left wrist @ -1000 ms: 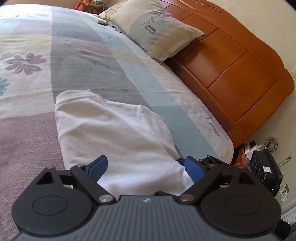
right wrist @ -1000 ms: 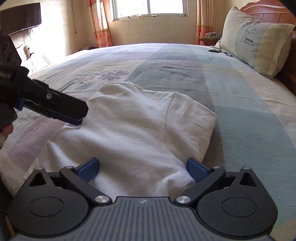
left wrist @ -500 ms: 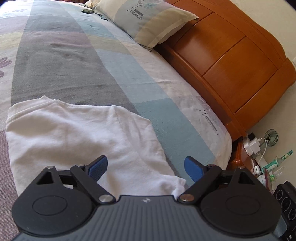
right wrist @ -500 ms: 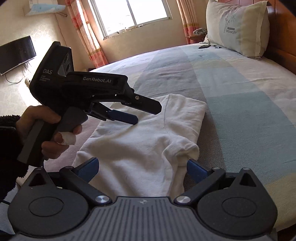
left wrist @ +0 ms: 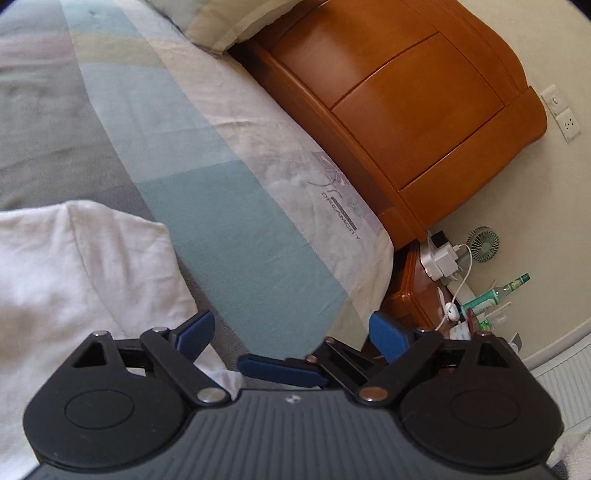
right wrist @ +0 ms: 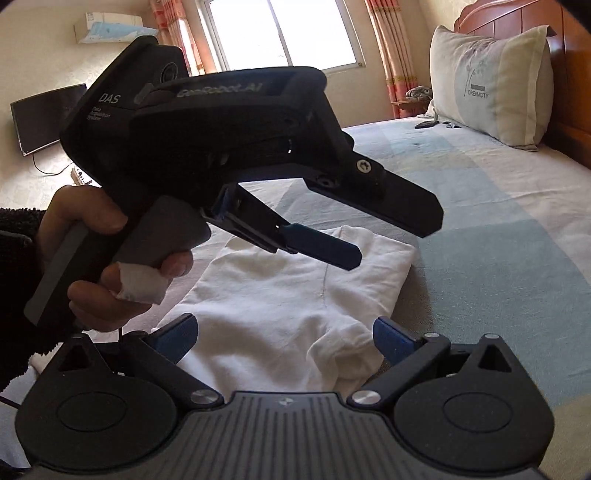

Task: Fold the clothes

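Observation:
A folded white garment (right wrist: 295, 295) lies on the patchwork bedspread (right wrist: 498, 229). It also shows at the left of the left wrist view (left wrist: 74, 266). My right gripper (right wrist: 284, 338) is open and empty, just above the garment's near edge. My left gripper (left wrist: 291, 332) is open and empty, raised off the garment and pointing toward the bed's right edge. In the right wrist view the left gripper (right wrist: 395, 238) hangs above the garment, held by a hand with a bandaged finger. One right-gripper finger (left wrist: 280, 371) shows below the left gripper.
A wooden headboard (left wrist: 424, 110) and a pillow (right wrist: 487, 85) are at the bed's head. A bedside stand (left wrist: 417, 291) carries chargers, a small fan (left wrist: 484, 243) and a green bottle (left wrist: 495, 295). A window (right wrist: 277, 33) and TV (right wrist: 48, 114) lie beyond.
Both grippers have lifted away from the garment. The left gripper swung right toward the headboard and bedside stand, and now crosses close in front of the right gripper's camera.

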`<act>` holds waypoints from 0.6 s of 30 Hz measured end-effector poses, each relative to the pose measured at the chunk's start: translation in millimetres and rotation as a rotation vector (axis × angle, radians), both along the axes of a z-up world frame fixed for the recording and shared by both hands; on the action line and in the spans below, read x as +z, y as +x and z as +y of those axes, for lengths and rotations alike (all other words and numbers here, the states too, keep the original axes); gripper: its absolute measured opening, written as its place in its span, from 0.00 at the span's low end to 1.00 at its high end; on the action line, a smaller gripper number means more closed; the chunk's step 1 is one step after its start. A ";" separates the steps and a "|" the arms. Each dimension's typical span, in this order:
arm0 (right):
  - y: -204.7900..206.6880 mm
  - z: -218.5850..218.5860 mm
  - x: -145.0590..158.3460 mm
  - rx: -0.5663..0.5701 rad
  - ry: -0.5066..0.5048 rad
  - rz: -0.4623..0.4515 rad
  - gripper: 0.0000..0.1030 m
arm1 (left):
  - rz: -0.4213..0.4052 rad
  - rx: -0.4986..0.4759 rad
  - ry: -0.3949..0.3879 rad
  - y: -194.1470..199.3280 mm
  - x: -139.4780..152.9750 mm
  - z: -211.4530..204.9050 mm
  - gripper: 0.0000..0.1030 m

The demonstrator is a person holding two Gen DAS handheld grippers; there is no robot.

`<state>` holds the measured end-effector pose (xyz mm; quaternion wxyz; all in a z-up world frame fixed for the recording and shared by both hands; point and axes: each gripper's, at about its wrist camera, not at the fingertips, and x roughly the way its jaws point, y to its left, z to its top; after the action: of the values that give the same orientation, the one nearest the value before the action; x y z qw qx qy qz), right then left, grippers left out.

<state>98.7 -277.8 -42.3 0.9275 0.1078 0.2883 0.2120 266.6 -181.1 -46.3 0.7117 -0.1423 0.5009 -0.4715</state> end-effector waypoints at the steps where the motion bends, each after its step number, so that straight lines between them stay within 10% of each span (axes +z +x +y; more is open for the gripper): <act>1: 7.0 -2.0 -4.2 0.002 0.019 0.025 1.00 | 0.005 0.012 0.023 2.3 -5.0 -1.7 0.88; 8: -23.7 -0.2 -14.6 0.167 0.063 0.074 1.00 | 0.023 0.042 0.061 11.8 -21.2 -4.3 0.88; 18: 11.3 -8.8 -10.3 0.071 0.004 0.011 1.00 | -0.022 0.071 0.011 8.2 6.6 13.2 0.88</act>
<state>110.1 -286.6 -52.6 0.9176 0.1005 0.2968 0.2446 274.9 -167.9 -39.6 0.7342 -0.1511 0.4902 -0.4448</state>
